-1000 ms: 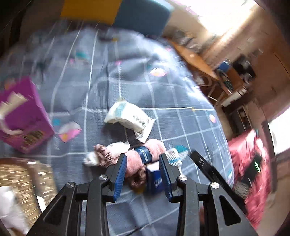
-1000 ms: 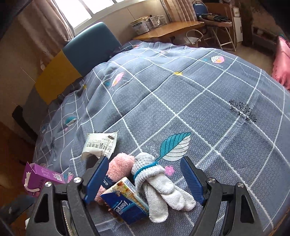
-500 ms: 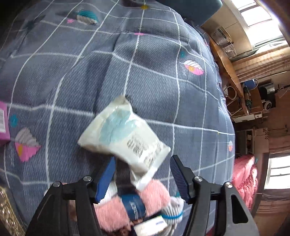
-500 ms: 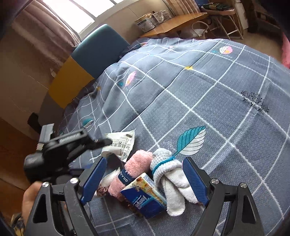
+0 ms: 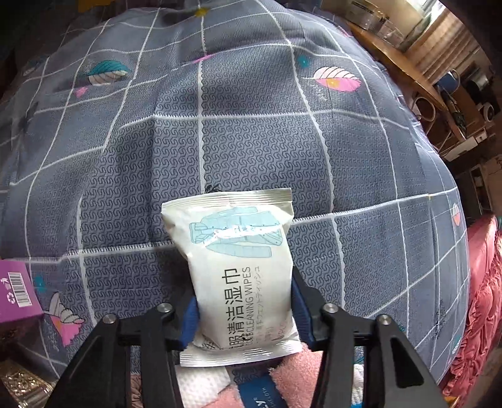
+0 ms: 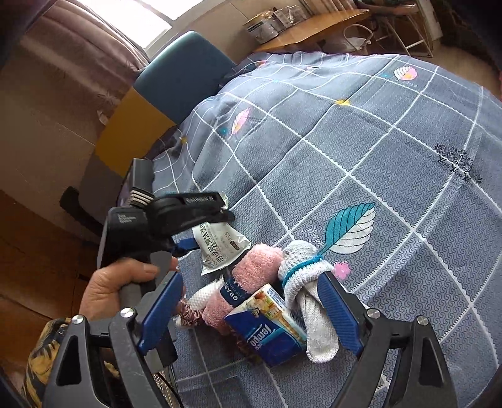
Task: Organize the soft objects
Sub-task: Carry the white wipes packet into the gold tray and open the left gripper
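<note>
Two grippers work over the bed (image 5: 251, 131). Nearest, the right gripper (image 6: 251, 310) stands wide apart, holding nothing, its blue fingers straddling a small heap on the quilt: a blue tissue pack (image 6: 269, 332), a grey-white sock (image 6: 306, 282) bound with a blue band, and a rolled pink towel (image 6: 248, 276). Just beyond the heap, the left gripper (image 5: 243, 310) has its blue pads pressed against both sides of a white wipes pack (image 5: 241, 266), the pack's lower end over the pink towel. A purple box (image 5: 15, 288) lies at the quilt's left edge. Farther off stand a blue and yellow headboard (image 6: 175, 78) and a wooden desk (image 6: 313, 25).
</note>
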Demonstrator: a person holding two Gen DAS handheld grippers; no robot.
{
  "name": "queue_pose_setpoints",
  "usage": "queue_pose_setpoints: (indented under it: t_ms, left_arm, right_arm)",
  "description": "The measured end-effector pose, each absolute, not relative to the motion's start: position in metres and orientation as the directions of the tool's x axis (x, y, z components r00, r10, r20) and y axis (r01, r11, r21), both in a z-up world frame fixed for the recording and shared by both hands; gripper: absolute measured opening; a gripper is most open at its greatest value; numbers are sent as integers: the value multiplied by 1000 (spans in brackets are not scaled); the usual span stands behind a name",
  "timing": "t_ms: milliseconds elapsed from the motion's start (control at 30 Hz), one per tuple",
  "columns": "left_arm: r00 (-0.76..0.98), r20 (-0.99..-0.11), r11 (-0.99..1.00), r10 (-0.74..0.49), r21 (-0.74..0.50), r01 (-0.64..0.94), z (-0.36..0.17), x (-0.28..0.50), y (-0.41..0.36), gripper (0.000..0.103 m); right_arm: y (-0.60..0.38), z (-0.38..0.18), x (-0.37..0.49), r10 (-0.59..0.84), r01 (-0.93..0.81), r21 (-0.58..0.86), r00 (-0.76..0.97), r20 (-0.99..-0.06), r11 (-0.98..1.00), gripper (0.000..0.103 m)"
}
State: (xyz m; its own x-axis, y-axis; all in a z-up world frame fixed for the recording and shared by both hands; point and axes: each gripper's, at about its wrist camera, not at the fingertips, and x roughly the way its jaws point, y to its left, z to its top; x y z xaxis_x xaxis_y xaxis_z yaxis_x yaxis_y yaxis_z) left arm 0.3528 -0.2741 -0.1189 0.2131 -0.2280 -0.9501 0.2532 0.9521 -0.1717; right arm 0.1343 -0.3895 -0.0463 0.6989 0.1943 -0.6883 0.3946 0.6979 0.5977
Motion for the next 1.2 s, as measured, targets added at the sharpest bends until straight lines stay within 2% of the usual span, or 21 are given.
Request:
queue_pose_setpoints:
  t_ms: [100, 333, 467, 533, 633, 800, 900, 1033, 1200]
  left_arm:
    - [238, -941, 939, -242, -166, 300, -115, 345, -268, 41]
    - [303, -915, 930, -266, -160, 332, -90, 333, -239, 41]
    - [357, -893, 934, -276, -162, 319, -60, 334, -223, 41]
    - [385, -876, 936, -289, -173, 308, -41, 334, -213, 41]
    - [436, -854, 942, -285, -166, 290, -15, 335, -202, 41]
    - [479, -832, 951, -278, -170, 257, 17, 337, -171, 41]
    - [508, -820, 959, -264, -166, 229, 35, 337, -142, 41]
    - [569, -793, 975, -219, -155, 160, 62, 339, -81, 41]
    - [627, -767, 988, -136, -155, 25, 81, 335, 18, 41]
  right_arm:
    - [-389, -46, 135, 182, 397, 585, 697, -694, 708, 88]
    - [-410, -55, 131, 133, 476, 584, 690, -712, 658, 87]
    - [-411, -57, 133, 123, 486, 567, 678, -725, 665, 80]
    - [-407, -56, 137, 124, 466, 548, 672, -730, 695, 71]
    - [-392, -56, 149, 164, 401, 511, 643, -748, 760, 69]
    - [-356, -63, 166, 135, 302, 343, 543, -829, 890, 69]
    - [-342, -76, 172, 114, 263, 260, 465, -878, 929, 75]
    - [-332, -85, 174, 54, 226, 165, 428, -902, 960, 77]
    - [-324, -85, 174, -6, 191, 87, 439, -899, 978, 67]
